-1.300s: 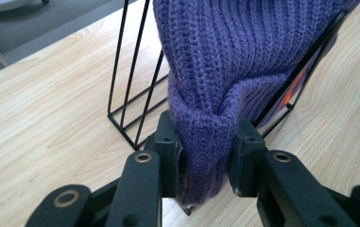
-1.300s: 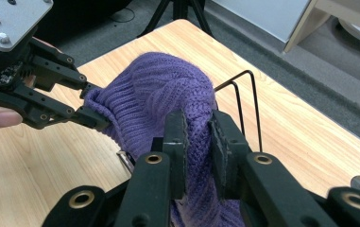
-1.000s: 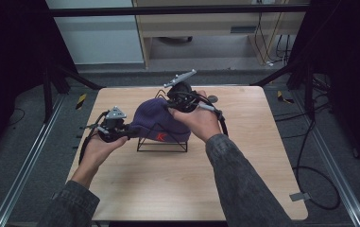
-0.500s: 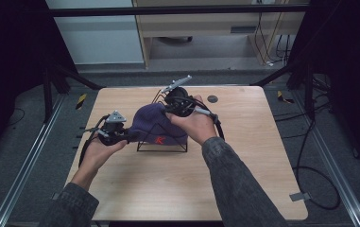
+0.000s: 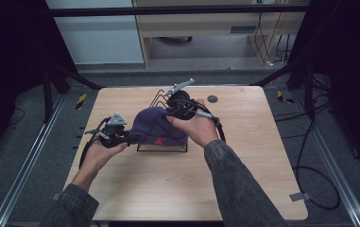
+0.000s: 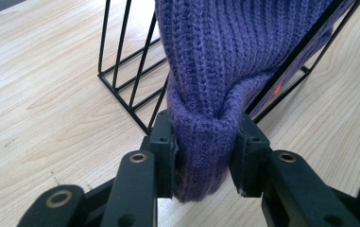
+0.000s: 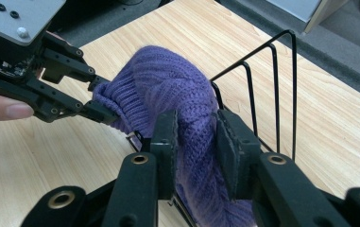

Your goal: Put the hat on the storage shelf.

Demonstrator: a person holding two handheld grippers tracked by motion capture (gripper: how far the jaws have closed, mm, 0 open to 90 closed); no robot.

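Observation:
A purple knit hat (image 5: 155, 124) is draped over a black wire rack (image 5: 164, 149) in the middle of the wooden table. My left gripper (image 5: 131, 137) is at the hat's left end, shut on the rolled cuff (image 6: 205, 142), which bulges between its pads. My right gripper (image 5: 169, 112) reaches onto the hat's crown from the far right. Its jaws have just been opening, and a fold of knit (image 7: 195, 135) still fills the gap and touches both pads. The left gripper (image 7: 101, 98) also appears in the right gripper view, pinching the cuff. The rack's upright wires (image 7: 274, 90) stand behind the hat.
A small dark disc (image 5: 212, 99) lies on the table (image 5: 244, 179) at the back right. Dark frame posts and floor cables surround the table. A cabinet stands beyond the far edge.
Both hands have stayed almost in place. The right hand has sunk slightly onto the hat's crown, and the hat remains stretched over the rack between the two grippers.

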